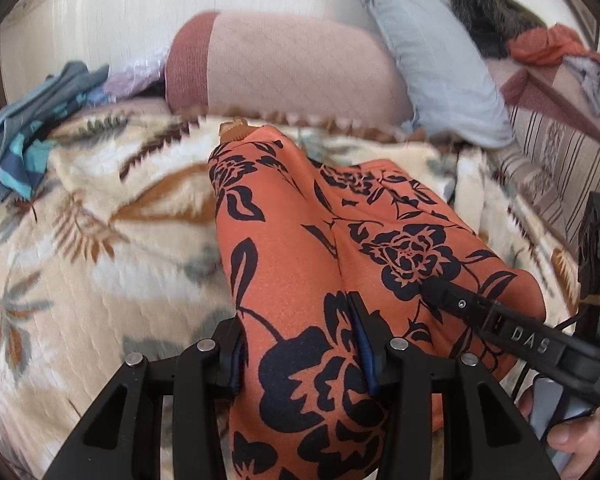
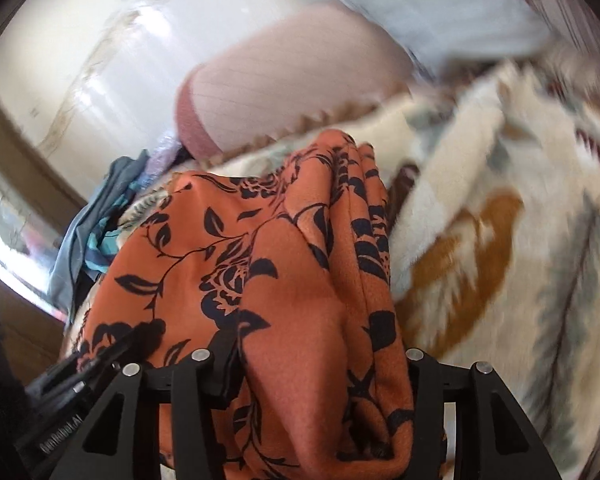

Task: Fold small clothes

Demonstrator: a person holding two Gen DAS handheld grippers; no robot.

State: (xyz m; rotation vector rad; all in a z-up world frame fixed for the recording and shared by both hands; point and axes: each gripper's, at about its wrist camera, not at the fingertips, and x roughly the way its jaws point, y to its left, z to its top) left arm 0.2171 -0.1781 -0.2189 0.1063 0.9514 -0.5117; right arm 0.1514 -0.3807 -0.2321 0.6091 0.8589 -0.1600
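Note:
An orange garment with a black flower print [image 1: 300, 240] lies bunched on the cream leaf-patterned blanket [image 1: 80, 220], its near end lifted. In the left wrist view my left gripper [image 1: 300, 344] is shut on that near end, with cloth filling the gap between the blue pads. One finger of the right gripper [image 1: 456, 304] reaches in from the right and rests on the cloth. In the right wrist view my right gripper [image 2: 324, 360] is shut on a thick fold of the same garment [image 2: 260, 248]. The left gripper's fingers [image 2: 112, 348] show at the lower left, against the cloth.
A pink bolster [image 1: 284, 68] and a grey-blue pillow [image 1: 432, 64] lie behind the garment against a white wall. A heap of blue and teal clothes [image 1: 28, 136] sits at the left. Dark fur and a red-orange cloth [image 1: 540, 44] lie at the far right. A hand [image 1: 572, 440] holds the right gripper.

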